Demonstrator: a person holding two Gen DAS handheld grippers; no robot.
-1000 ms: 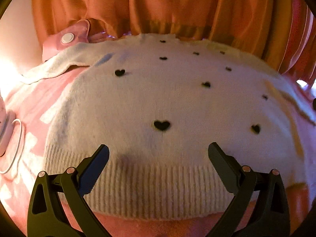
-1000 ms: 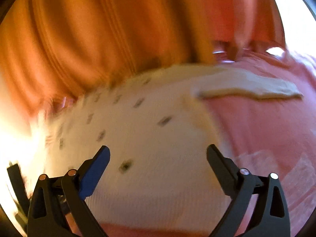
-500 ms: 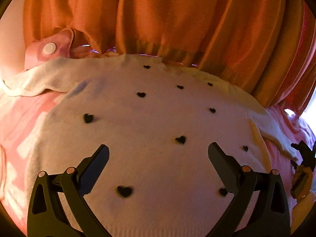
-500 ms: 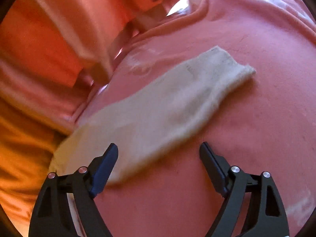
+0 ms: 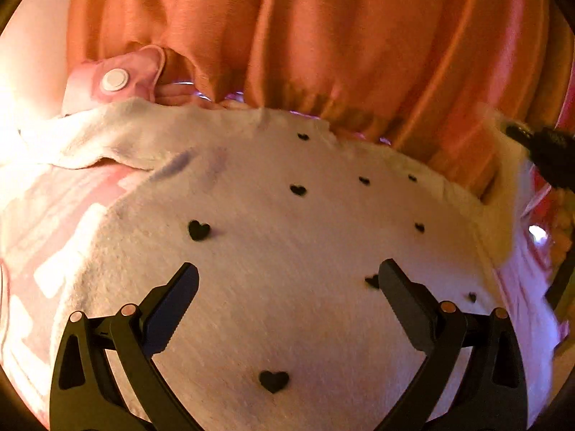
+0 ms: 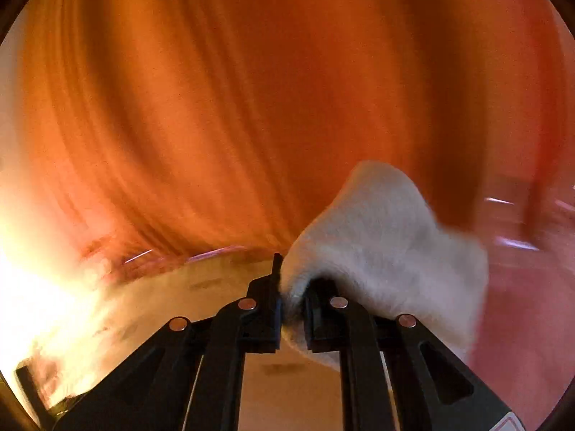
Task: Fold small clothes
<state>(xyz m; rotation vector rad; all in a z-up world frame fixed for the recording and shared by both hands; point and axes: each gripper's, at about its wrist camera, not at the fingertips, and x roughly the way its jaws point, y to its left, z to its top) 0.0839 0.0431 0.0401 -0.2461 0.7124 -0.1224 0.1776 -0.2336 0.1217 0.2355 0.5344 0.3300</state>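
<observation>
A small cream sweater (image 5: pixel 287 251) with black hearts lies flat on a pink bedcover (image 5: pixel 43 237). My left gripper (image 5: pixel 287 287) is open and hovers over the sweater's body, holding nothing. My right gripper (image 6: pixel 291 298) is shut on the cream sleeve (image 6: pixel 388 244) of the sweater and holds it lifted; the sleeve bunches up to the right of the jaws. The right gripper also shows at the right edge of the left wrist view (image 5: pixel 546 151). The sweater's left sleeve (image 5: pixel 90 136) lies spread out to the left.
An orange curtain (image 5: pixel 323 43) hangs right behind the sweater. A pink cloth item with a white snap button (image 5: pixel 115 79) lies at the back left. The right wrist view is blurred by motion.
My right gripper has shut on the right sleeve and lifted it off the bedcover toward the sweater's body. My left gripper has stayed open, shifting a little over the sweater.
</observation>
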